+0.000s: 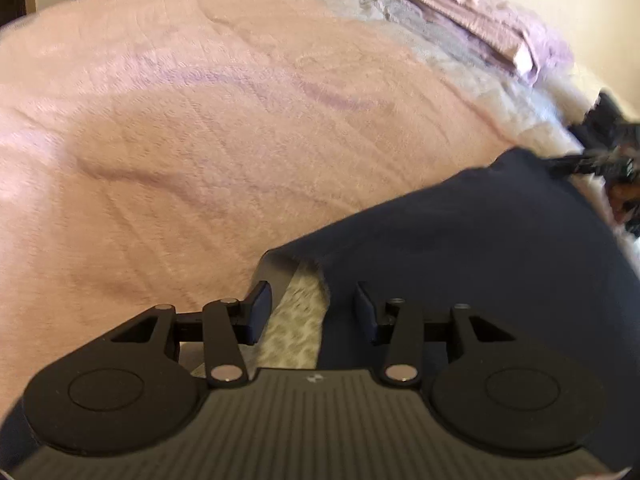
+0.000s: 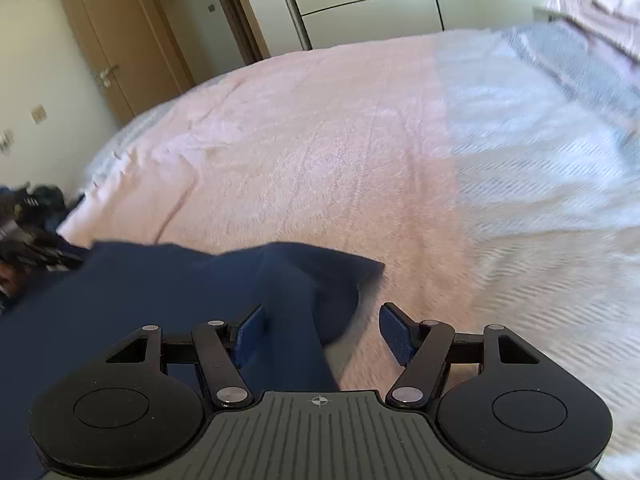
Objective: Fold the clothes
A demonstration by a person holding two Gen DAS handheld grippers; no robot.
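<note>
Navy garment (image 2: 168,304) lies on the pink bedspread (image 2: 320,152), spreading toward nine o'clock; the left gripper (image 1: 314,312) and right gripper (image 2: 324,332) both gape, fabric between their fingers unpinched.

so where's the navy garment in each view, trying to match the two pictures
Left wrist view: the navy garment fills the lower right, its edge running between the open left claw.
Right wrist view: the navy garment fills the lower left, a fold lying between the open right claw.
Shared landmark: the pink bedspread behind it.
</note>
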